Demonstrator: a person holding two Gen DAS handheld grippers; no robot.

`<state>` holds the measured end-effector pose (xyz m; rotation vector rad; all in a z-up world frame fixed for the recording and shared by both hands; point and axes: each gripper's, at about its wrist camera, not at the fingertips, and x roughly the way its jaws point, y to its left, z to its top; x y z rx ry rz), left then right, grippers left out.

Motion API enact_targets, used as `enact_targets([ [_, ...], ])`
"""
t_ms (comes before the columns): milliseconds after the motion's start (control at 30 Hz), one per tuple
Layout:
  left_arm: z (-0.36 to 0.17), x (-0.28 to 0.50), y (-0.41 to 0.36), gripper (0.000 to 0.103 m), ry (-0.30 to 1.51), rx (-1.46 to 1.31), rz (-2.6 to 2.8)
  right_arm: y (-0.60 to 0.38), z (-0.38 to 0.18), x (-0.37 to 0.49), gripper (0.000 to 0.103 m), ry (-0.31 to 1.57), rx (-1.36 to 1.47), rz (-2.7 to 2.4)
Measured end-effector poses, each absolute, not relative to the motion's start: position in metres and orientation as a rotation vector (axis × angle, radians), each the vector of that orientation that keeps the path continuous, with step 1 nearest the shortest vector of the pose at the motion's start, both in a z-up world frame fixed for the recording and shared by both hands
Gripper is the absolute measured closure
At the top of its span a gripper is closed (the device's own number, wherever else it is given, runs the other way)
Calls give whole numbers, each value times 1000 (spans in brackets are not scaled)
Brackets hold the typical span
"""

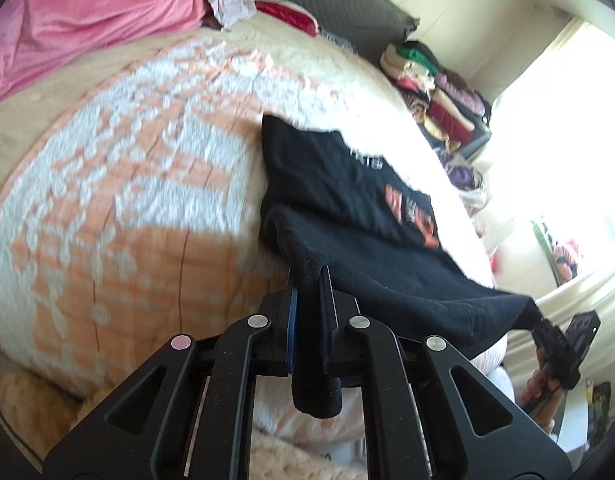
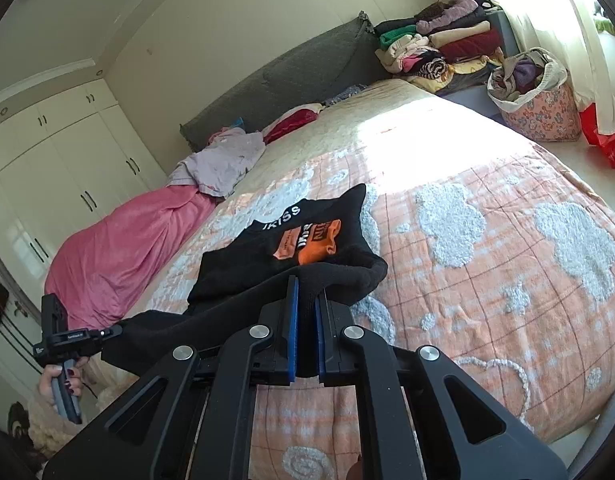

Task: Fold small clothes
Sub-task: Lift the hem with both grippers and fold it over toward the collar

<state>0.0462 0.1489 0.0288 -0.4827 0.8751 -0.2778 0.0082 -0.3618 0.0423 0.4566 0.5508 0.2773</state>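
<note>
A small black garment (image 1: pixel 347 184) with an orange print and white letters lies on the bed; it also shows in the right wrist view (image 2: pixel 267 256). My left gripper (image 1: pixel 307 280) is shut on one near corner of its hem. My right gripper (image 2: pixel 305 292) is shut on the other near corner. The hem hangs stretched between the two grippers above the bed's near edge. The right gripper shows at the lower right of the left wrist view (image 1: pixel 547 336), and the left gripper at the lower left of the right wrist view (image 2: pixel 111 330).
The bed has an orange and white quilt (image 2: pixel 487 260). A pink blanket (image 2: pixel 127 248) and a lilac garment (image 2: pixel 223 160) lie at its far side. Folded clothes (image 2: pixel 439 48) are stacked by the headboard. A floral basket (image 2: pixel 535 100) stands by the window.
</note>
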Motion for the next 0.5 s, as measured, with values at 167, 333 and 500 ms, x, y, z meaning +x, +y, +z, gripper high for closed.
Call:
enact_targets([
  [167,41,64,146,100,841,-485,-271,-360,53,20,97,523,438,265],
  [333,49,78,147,100,815,-480,-263,-358,62,36,97,509,419,249],
  [500,53,94,148,100,797,-497,-248,-356,68,51,97,493,397,249],
])
